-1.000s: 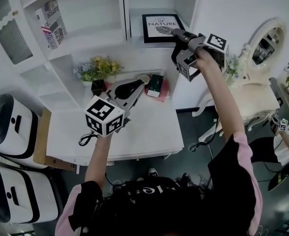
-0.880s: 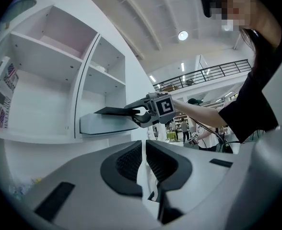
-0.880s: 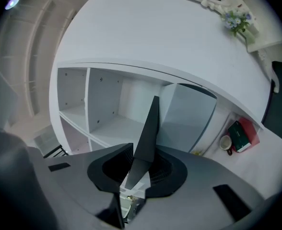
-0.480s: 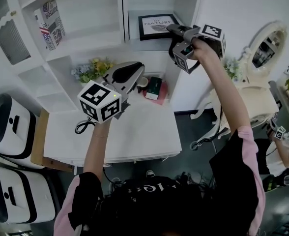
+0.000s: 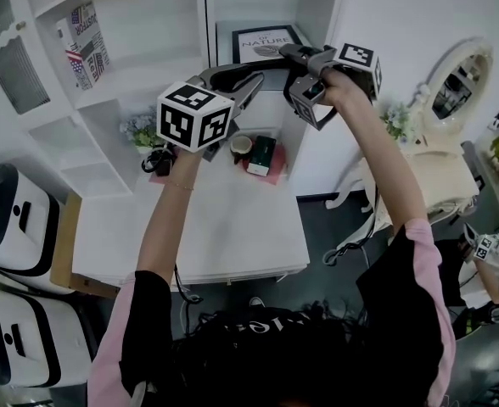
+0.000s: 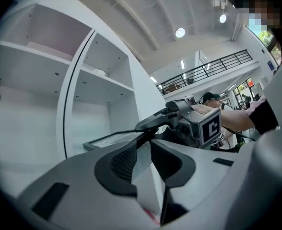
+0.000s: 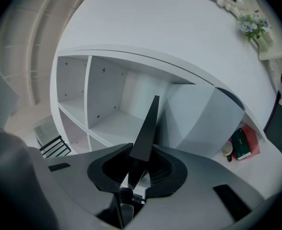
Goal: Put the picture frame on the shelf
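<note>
Fingers (image 7: 170, 169) of the right gripper (image 5: 290, 54) are clamped on the picture frame (image 5: 262, 42). In the right gripper view we see the frame edge-on, a dark slat pinched between the two pads and pointing into the shelf (image 5: 209, 15). From the head view, the frame sits inside the upper right compartment of the white shelf unit with its printed face turned up toward us. The gripper holds it by its right-hand edge. We cannot tell whether its lower edge touches the shelf board.

The left gripper (image 5: 251, 81) is raised beside the right one, just below and left of the frame. Its fingers (image 6: 122, 162) stand a narrow gap apart and nothing is between them – the frame's edge and the right gripper show beyond the tips.

Below, on the white counter (image 5: 224, 219), a cup (image 5: 242, 145) stands next to a green book (image 5: 260, 155) lying on something pink, and a small pot of flowers (image 5: 141, 128) stands near the left corner.
</note>
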`<action>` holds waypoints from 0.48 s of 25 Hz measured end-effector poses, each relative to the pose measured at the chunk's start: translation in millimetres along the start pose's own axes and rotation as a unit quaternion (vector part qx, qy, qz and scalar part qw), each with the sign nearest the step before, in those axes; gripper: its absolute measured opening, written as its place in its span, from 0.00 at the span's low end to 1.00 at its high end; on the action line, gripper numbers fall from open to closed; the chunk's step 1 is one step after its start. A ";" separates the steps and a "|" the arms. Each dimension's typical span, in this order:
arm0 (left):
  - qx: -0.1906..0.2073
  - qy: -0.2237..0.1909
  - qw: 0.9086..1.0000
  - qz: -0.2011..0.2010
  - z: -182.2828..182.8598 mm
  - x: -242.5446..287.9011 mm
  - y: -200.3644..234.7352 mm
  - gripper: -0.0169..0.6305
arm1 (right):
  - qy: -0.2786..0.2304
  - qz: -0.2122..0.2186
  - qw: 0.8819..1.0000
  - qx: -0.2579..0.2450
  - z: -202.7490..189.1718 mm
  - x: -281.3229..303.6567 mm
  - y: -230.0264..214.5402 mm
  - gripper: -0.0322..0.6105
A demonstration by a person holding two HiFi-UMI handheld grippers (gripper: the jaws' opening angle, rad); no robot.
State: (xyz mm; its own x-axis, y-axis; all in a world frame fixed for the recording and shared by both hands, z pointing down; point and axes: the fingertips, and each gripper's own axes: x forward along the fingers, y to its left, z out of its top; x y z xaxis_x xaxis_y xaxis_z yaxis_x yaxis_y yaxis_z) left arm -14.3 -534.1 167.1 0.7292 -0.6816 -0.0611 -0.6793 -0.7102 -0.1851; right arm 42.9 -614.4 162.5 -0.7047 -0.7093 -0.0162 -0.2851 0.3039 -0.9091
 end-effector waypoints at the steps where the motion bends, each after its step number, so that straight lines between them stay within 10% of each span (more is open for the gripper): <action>1: -0.003 -0.002 1.000 -0.005 1.6 6.1 -4.0 0.18 | 0.003 0.002 1.000 0.000 -1.4 -0.9 0.6 0.16; 12: -0.040 -0.005 0.999 -0.017 7.8 50.9 -14.8 0.18 | 0.041 0.027 0.999 -0.003 -15.6 -7.6 13.4 0.29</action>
State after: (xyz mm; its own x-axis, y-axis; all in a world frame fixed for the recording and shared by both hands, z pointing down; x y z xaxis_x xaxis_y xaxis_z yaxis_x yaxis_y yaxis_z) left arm 33.5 -556.9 159.1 0.7521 -0.6558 -0.0657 -0.6587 -0.7447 -0.1072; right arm 34.3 -595.1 157.0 -0.7701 -0.6372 -0.0310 -0.2487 0.3446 -0.9052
